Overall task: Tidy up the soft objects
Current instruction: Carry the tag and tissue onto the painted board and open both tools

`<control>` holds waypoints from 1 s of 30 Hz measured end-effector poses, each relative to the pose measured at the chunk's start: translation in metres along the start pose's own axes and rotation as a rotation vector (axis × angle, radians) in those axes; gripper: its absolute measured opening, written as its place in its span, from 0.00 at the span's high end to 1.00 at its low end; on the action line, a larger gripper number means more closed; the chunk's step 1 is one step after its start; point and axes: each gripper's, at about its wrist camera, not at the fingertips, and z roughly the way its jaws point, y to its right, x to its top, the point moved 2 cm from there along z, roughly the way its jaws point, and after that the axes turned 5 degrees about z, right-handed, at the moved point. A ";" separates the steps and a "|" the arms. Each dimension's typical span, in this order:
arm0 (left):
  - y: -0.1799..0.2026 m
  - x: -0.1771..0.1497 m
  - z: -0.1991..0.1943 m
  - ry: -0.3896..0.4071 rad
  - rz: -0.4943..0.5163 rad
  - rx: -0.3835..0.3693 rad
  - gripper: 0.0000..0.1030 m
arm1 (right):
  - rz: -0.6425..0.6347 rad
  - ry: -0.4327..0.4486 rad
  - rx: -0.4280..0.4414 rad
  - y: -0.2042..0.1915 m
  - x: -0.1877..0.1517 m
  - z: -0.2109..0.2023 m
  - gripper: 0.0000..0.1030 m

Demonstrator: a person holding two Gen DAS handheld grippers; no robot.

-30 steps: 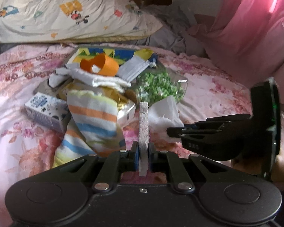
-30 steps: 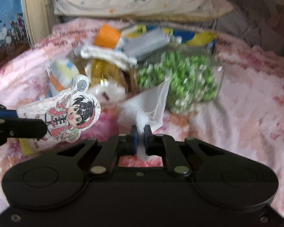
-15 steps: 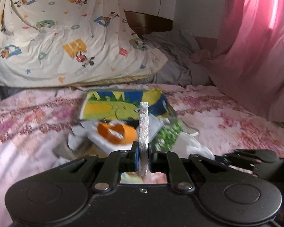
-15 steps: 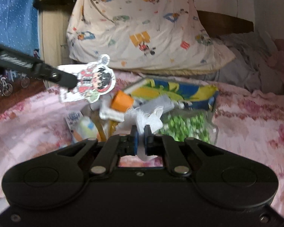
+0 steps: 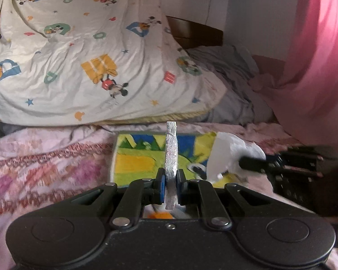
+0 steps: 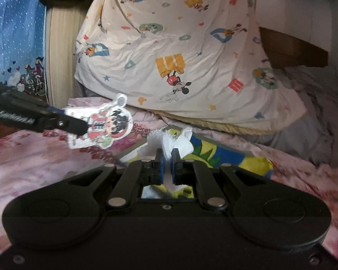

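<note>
1. my left gripper (image 5: 170, 183) has its jaws pinched on a flat foam cutout (image 5: 171, 157). in the left wrist view i see it edge-on, a thin silvery strip standing upright at frame centre.
2. in the right wrist view the same foam cutout (image 6: 106, 123) shows its face at centre left: a cartoon figure with black hair and red clothes, held clear of the bed by my left gripper (image 6: 78, 127), which reaches in from the left edge.
3. my right gripper (image 6: 166, 166) has its jaws pressed onto a crumpled white cloth (image 6: 169, 141). the cloth bunches above the blue pads at lower centre, and a tail of it hangs below them.
4. in the left wrist view the white cloth (image 5: 232, 155) sits at centre right, with my right gripper (image 5: 250, 164) entering from the right edge and clamped on it.
5. behind both held items lies a picture book (image 5: 142, 157) with a yellow, green and blue cover, flat on the bed at frame centre.
6. a small orange patch (image 5: 160, 215) shows through the gap under my left jaws. what it is, i cannot tell.
7. pink floral bedspread (image 5: 45, 168) fills the lower left of the left wrist view.
8. a cream cartoon-print quilt (image 5: 90, 56) is heaped across the upper left and centre, with a grey blanket (image 5: 232, 85) to its right.
9. a pink curtain (image 5: 315, 56) fills the upper right of the left wrist view.
10. a blue dotted fabric (image 6: 15, 33) hangs in the upper left of the right wrist view.
</note>
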 end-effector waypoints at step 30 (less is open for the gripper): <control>-0.089 -0.045 0.223 -0.179 -0.315 -0.082 0.85 | 0.044 -0.404 -0.047 0.052 -0.068 0.215 0.87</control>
